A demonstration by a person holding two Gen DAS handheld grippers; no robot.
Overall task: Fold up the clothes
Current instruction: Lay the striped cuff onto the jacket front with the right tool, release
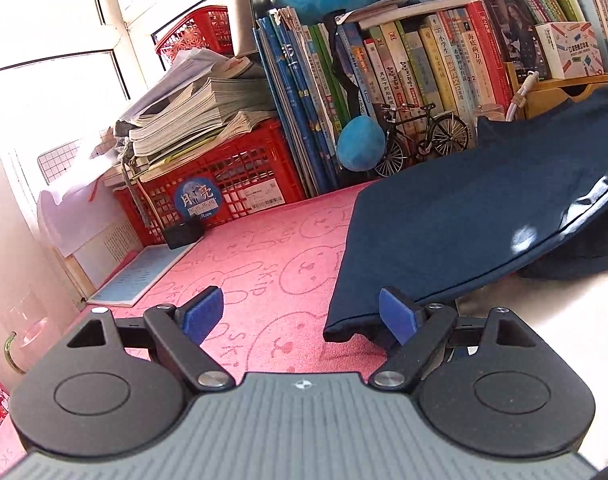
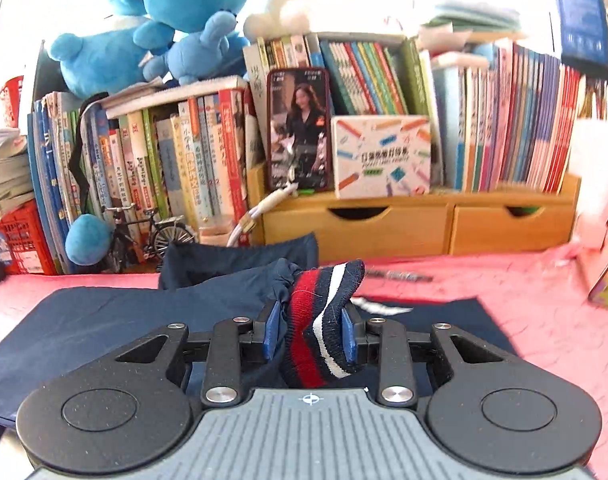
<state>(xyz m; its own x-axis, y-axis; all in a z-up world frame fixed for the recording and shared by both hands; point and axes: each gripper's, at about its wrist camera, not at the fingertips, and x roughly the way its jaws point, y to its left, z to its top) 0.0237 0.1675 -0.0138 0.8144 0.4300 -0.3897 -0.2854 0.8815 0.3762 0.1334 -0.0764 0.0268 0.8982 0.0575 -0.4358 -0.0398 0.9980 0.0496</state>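
The navy jacket (image 2: 116, 316) lies spread over the pink rabbit-print cloth (image 1: 264, 264) covering the worktop, its far part bunched up near the wooden drawer unit (image 2: 404, 224). It looks like thin, soft cloth that will be light, limp and a little slick, sagging and creasing wherever it is not supported. In the left wrist view its near hem corner (image 1: 344, 326) hangs loose just beside one pad. The ribbed striped cuff (image 2: 324, 320), red, white and navy, is thicker and stretchy, so it offers the surest hold. The right hand-held gripper (image 2: 311, 334) is pinched narrow on that cuff. The left hand-held gripper (image 1: 300, 314) stands wide and holds nothing; the hem corner seems its best purchase.
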